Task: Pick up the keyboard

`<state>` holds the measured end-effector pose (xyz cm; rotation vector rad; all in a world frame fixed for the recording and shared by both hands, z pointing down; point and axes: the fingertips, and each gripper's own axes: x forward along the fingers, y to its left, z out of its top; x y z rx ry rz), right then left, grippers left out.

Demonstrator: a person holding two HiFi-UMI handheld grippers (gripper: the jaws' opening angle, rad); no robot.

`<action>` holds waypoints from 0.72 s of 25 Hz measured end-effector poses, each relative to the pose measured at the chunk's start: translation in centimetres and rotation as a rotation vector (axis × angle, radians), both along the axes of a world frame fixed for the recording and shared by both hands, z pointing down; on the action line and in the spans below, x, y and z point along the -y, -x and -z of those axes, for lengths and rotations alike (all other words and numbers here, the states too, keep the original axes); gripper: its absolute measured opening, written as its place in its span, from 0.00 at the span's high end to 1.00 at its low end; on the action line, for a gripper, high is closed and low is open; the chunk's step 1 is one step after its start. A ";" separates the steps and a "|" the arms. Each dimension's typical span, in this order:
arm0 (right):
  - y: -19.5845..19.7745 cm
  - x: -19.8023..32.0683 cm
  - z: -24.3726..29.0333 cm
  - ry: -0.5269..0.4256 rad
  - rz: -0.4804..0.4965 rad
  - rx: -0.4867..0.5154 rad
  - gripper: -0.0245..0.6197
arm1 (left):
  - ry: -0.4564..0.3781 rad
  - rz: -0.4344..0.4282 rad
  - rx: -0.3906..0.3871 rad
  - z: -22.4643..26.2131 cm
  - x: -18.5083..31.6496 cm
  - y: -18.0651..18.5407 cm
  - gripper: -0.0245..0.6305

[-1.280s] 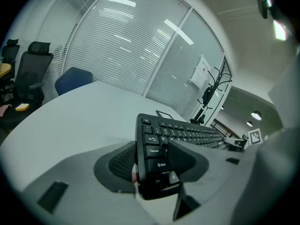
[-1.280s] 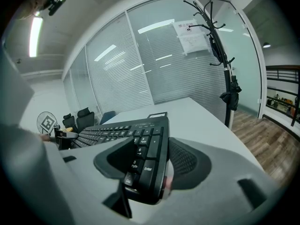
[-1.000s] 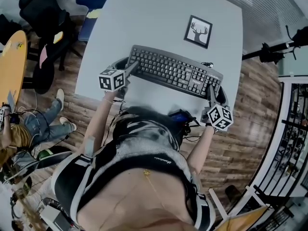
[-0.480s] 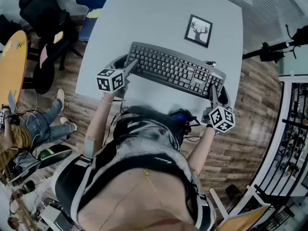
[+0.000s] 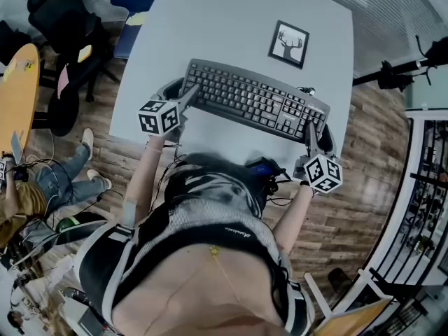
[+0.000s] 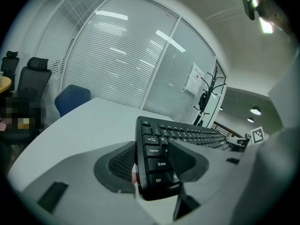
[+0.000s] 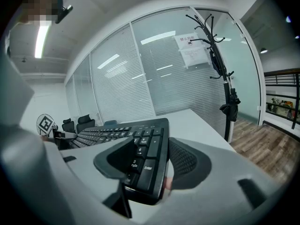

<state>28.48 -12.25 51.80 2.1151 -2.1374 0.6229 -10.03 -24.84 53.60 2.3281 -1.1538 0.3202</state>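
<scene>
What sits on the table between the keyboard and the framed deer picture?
Nothing: the head view shows bare table between the keyboard and the deer picture.

- Table [image 5: 231,19]: pale grey top with rounded corners, plain and matte, standing on a wood-plank floor [image 5: 364,152].
- Picture [image 5: 288,45]: small, black-framed, showing an antlered deer head. It lies flat on the table towards the far right corner, turned slightly askew to the table's edges.
- Keyboard [image 5: 252,102]: black, set slantwise across the near half of the table, its left end farther away than its right. It is nearer than the picture and apart from it. Whether it rests on the top or hangs just clear of it cannot be told.
</scene>
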 end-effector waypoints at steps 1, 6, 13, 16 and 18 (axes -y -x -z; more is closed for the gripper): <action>0.0 0.1 0.1 -0.003 0.000 -0.001 0.60 | -0.002 0.000 -0.001 0.0 0.0 0.0 0.64; 0.2 0.0 0.6 -0.013 -0.002 -0.008 0.60 | -0.012 0.001 -0.006 0.4 0.1 0.1 0.64; -0.3 0.0 1.1 -0.023 -0.006 -0.011 0.60 | -0.023 0.001 -0.004 1.0 0.1 -0.3 0.65; -0.2 0.0 1.3 -0.028 -0.007 -0.011 0.60 | -0.031 0.001 -0.005 1.3 0.2 -0.3 0.64; -0.2 0.0 1.6 -0.029 -0.006 -0.013 0.60 | -0.035 0.001 -0.007 1.5 0.2 -0.3 0.65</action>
